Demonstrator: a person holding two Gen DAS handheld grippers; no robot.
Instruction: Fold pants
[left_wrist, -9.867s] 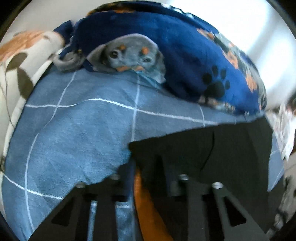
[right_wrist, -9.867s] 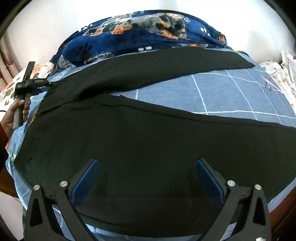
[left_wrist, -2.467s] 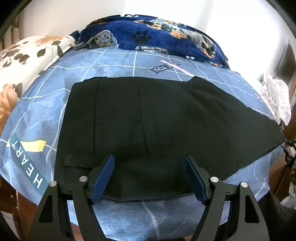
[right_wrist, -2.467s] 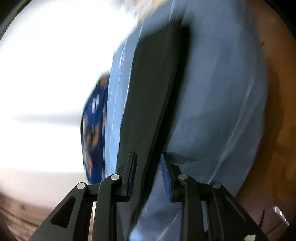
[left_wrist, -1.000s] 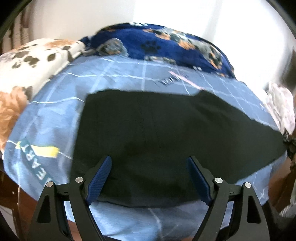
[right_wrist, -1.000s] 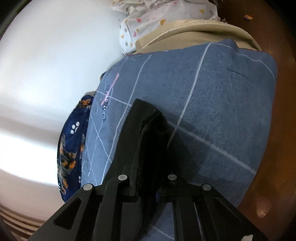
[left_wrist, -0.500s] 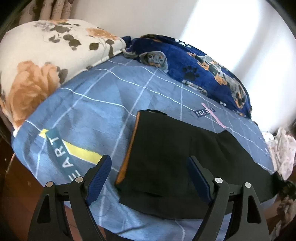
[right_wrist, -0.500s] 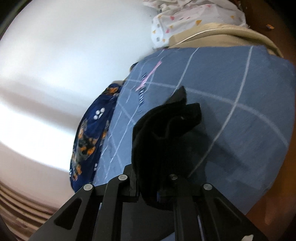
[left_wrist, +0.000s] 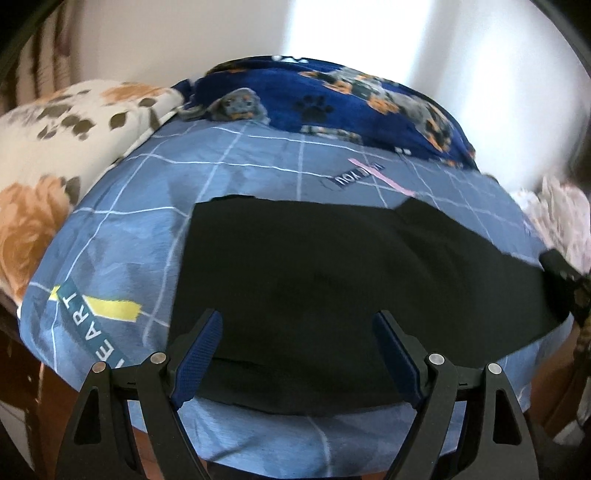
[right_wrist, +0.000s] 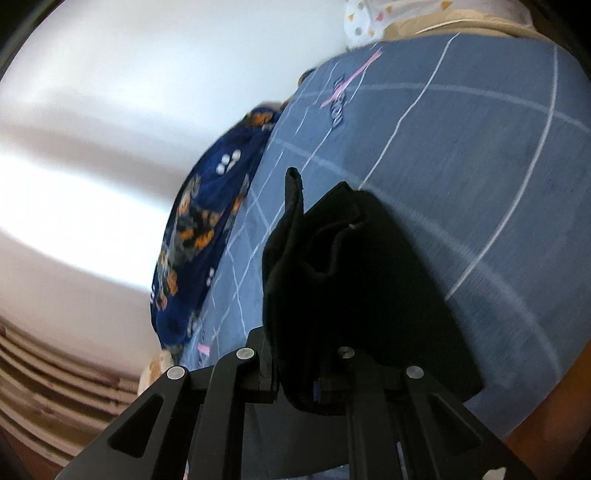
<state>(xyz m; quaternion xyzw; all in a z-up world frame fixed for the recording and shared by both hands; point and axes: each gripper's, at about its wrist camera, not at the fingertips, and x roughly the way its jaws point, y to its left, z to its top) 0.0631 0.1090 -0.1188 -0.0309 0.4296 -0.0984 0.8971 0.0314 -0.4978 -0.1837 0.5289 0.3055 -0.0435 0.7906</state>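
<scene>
- The black pants (left_wrist: 332, 280) lie flat on the blue bedsheet (left_wrist: 122, 229), long axis running from 9 to 3 o'clock.
- The left gripper (left_wrist: 297, 354) hovers over the waist end, fingers spread and empty.
- The right gripper (right_wrist: 295, 373) pinches what looks like the bunched hem ends at the far 3 o'clock end, so it is the nearer one for carrying them toward the waist.

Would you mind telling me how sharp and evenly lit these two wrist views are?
Left wrist view: fisheye bends the bed sheet; the black pants lose detail in darkness, and the right edge smears. Right wrist view: the sheet grid streaks with motion blur, the wall glares white, and the pants bunch is nearly featureless.
</scene>
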